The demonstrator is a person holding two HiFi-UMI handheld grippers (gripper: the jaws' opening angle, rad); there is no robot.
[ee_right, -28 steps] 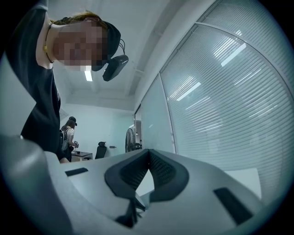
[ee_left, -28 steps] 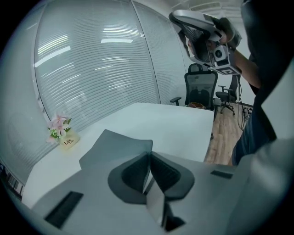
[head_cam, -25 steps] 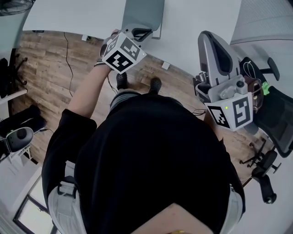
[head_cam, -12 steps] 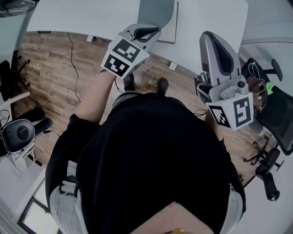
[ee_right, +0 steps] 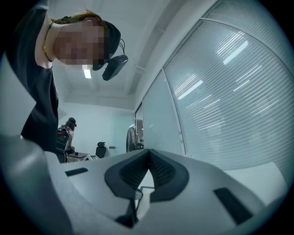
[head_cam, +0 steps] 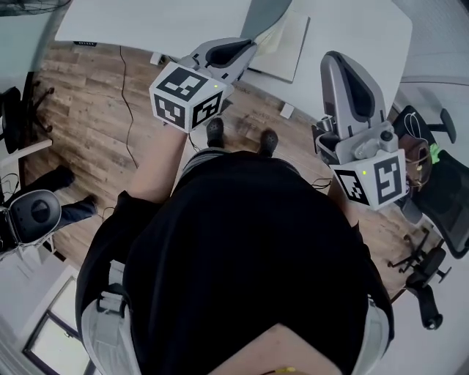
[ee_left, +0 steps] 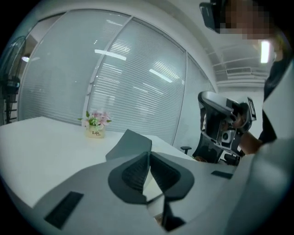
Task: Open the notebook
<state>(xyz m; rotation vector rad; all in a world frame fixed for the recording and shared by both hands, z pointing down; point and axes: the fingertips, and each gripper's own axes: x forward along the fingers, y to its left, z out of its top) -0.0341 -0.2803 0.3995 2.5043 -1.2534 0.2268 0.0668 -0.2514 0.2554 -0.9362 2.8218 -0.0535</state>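
Observation:
The notebook (head_cam: 284,45) lies on the white table (head_cam: 146,22) in the head view. Its grey cover (head_cam: 264,13) is lifted and white pages show beneath. My left gripper (head_cam: 249,45) reaches to the cover's near edge. In the left gripper view the cover (ee_left: 131,142) stands up just behind the left gripper (ee_left: 149,153), whose pads meet on its edge. My right gripper (head_cam: 337,57) hovers to the notebook's right, off the table edge. In its own view the right gripper (ee_right: 148,151) is shut with nothing between its pads.
A small pot of flowers (ee_left: 95,126) stands far back on the table by the blinds. Office chairs (head_cam: 440,190) crowd the right side. The person's feet stand on the wooden floor (head_cam: 88,95) at the table's edge. A fan (ee_left: 9,87) stands at the left.
My left gripper has risen and rolled, its marker cube now turned more face-up. The grey cover, flat a second ago, is lifted and white pages show. The right gripper looks unchanged.

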